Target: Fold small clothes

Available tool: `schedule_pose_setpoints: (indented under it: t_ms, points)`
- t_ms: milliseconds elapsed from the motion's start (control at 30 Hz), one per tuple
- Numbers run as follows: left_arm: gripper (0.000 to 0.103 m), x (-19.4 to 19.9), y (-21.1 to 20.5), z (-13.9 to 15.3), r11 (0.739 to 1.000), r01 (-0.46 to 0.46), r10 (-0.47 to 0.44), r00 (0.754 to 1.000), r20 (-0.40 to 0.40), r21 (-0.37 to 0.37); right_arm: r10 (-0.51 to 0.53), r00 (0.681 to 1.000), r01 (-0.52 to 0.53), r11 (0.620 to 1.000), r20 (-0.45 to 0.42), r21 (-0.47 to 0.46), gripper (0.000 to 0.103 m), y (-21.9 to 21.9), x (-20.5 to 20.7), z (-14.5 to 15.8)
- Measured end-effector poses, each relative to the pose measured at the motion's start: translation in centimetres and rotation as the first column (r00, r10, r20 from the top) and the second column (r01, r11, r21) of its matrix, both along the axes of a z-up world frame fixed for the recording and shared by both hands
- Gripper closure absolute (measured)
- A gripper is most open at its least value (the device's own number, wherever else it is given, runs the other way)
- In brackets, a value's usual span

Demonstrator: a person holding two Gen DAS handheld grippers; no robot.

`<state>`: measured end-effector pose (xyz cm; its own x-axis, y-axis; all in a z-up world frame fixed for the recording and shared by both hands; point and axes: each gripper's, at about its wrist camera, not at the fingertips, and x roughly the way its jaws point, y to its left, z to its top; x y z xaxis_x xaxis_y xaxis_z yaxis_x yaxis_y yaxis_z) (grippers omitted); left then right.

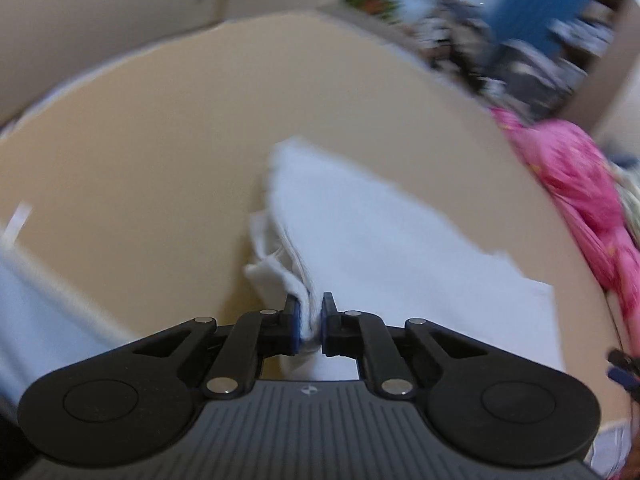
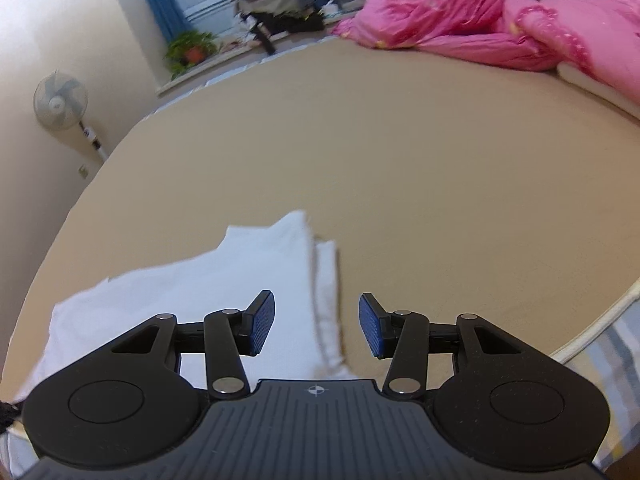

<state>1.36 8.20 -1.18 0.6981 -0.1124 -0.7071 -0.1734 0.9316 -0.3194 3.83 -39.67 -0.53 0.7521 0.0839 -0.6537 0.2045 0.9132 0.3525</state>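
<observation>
The left gripper pinched a bunched edge of the white garment, which spread ahead and to its right over the tan bed sheet. The right gripper hovered spread above the garment's folded edge, holding nothing. With only one corner held, the layers could have slid apart.

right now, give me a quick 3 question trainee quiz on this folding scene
1. True or false: the left gripper is shut on the white garment.
2. Which state fits the right gripper? A) open, holding nothing B) shut on the pink quilt C) shut on the white garment
3. Fill in: the garment lies on a ____ coloured bed sheet.

Key: 1 true; 2 A; 3 tan.
</observation>
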Motion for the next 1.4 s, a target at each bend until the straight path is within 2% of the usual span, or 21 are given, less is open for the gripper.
schedule_pose_setpoints:
  t_ms: [100, 200, 333, 433, 467, 500, 567, 633, 700, 767, 833, 867, 900, 933, 1000, 1067, 1133, 1200, 1233, 1300, 1400]
  points:
    - [0.094, 0.9, -6.8, 2.6, 0.991, 0.134, -0.134, 0.989, 0.064, -0.004, -0.030, 0.999, 0.030, 1.000, 0.011, -0.006, 0.054, -1.2, 0.0, 0.1]
    - [0.094, 1.4, -14.9, 3.9, 0.952, 0.305, -0.304, 0.946, 0.116, 0.003, -0.069, 0.998, 0.068, 0.998, 0.015, 0.010, 0.054, -2.3, 0.0, 0.0]
    - [0.091, 1.2, -25.8, 2.7, 0.849, 0.527, -0.526, 0.841, 0.124, 0.026, -0.114, 0.993, 0.114, 0.993, 0.015, 0.041, 0.054, -3.7, -0.1, -0.4]
    - [0.085, 1.7, -31.1, -0.9, 0.722, 0.687, -0.688, 0.725, 0.018, -0.074, -0.127, 0.992, 0.126, 0.991, 0.013, 0.053, 0.054, -4.5, -0.3, -0.9]
    - [0.085, 1.7, -31.5, -1.5, 0.707, 0.703, -0.705, 0.709, 0.002, -0.082, -0.128, 0.992, 0.127, 0.990, 0.006, 0.059, 0.054, -4.8, -0.4, -1.1]
    - [0.082, 1.8, -31.3, -1.8, 0.704, 0.706, -0.707, 0.707, 0.012, -0.075, -0.127, 0.992, 0.127, 0.990, -0.004, 0.068, 0.054, -5.1, -0.4, -1.4]
    - [0.077, 2.3, -28.7, -1.5, 0.724, 0.686, -0.683, 0.728, 0.065, -0.070, -0.112, 0.993, 0.114, 0.989, -0.031, 0.097, 0.054, -5.5, -0.3, -2.2]
    - [0.077, 2.9, -25.1, -1.7, 0.771, 0.630, -0.625, 0.777, 0.082, -0.094, -0.073, 0.995, 0.080, 0.988, -0.061, 0.133, 0.054, -5.4, -0.2, -3.1]
    - [0.078, 4.0, -21.6, -2.3, 0.830, 0.553, -0.551, 0.833, 0.052, -0.077, -0.015, 0.996, 0.032, 0.983, -0.092, 0.183, 0.054, -4.9, 0.1, -4.0]
    - [0.080, 4.5, -19.8, -3.0, 0.858, 0.511, -0.511, 0.859, 0.015, -0.045, 0.050, 0.992, -0.021, 0.971, -0.115, 0.239, 0.054, -4.1, 0.5, -4.8]
    - [0.080, 4.9, -19.0, -5.1, 0.847, 0.531, -0.532, 0.845, -0.052, -0.028, 0.119, 0.983, -0.082, 0.967, -0.143, 0.243, 0.054, -3.1, 1.0, -5.2]
    - [0.080, 4.9, -19.3, -6.4, 0.830, 0.558, -0.556, 0.824, -0.108, -0.015, 0.152, 0.973, -0.114, 0.971, -0.174, 0.212, 0.055, -2.2, 1.3, -5.6]
    - [0.086, 4.7, -19.5, -7.9, 0.818, 0.575, -0.566, 0.808, -0.165, 0.013, 0.171, 0.963, -0.137, 0.976, -0.210, 0.169, 0.055, -1.3, 1.6, -5.9]
    - [0.090, 4.2, -19.6, -9.0, 0.810, 0.585, -0.567, 0.802, -0.187, 0.052, 0.184, 0.952, -0.158, 0.980, -0.246, 0.121, 0.057, -0.5, 1.7, -6.3]
    - [0.089, 3.7, -19.6, -8.6, 0.783, 0.614, -0.597, 0.786, -0.158, 0.096, 0.213, 0.935, -0.201, 0.977, -0.284, 0.071, 0.081, 0.6, 1.9, -6.8]
    - [0.088, 4.1, -19.5, -7.3, 0.782, 0.619, -0.607, 0.783, -0.138, 0.070, 0.221, 0.934, -0.216, 0.975, -0.281, 0.049, 0.081, 1.1, 1.7, -6.6]
    - [0.087, 4.6, -18.9, -5.9, 0.798, 0.599, -0.595, 0.800, -0.077, 0.061, 0.220, 0.935, -0.220, 0.975, -0.278, 0.030, 0.081, 1.3, 1.6, -6.3]
    - [0.087, 5.0, -17.8, -5.7, 0.813, 0.578, -0.576, 0.816, -0.052, 0.066, 0.205, 0.946, -0.204, 0.978, -0.253, 0.030, 0.079, 1.2, 1.2, -5.5]
    - [0.088, 5.6, -17.3, -6.4, 0.815, 0.575, -0.570, 0.818, -0.077, 0.068, 0.187, 0.957, -0.187, 0.982, -0.223, 0.020, 0.077, 0.5, 0.8, -4.9]
    - [0.091, 5.8, -17.6, -9.1, 0.795, 0.600, -0.582, 0.797, -0.161, 0.094, 0.136, 0.980, -0.139, 0.990, -0.142, -0.011, 0.059, -0.2, 0.4, -3.0]
    - [0.091, 4.5, -18.3, -9.7, 0.760, 0.624, -0.616, 0.781, -0.108, 0.181, 0.107, 0.994, -0.107, 0.994, -0.012, -0.003, 0.056, -1.4, 1.2, -0.6]
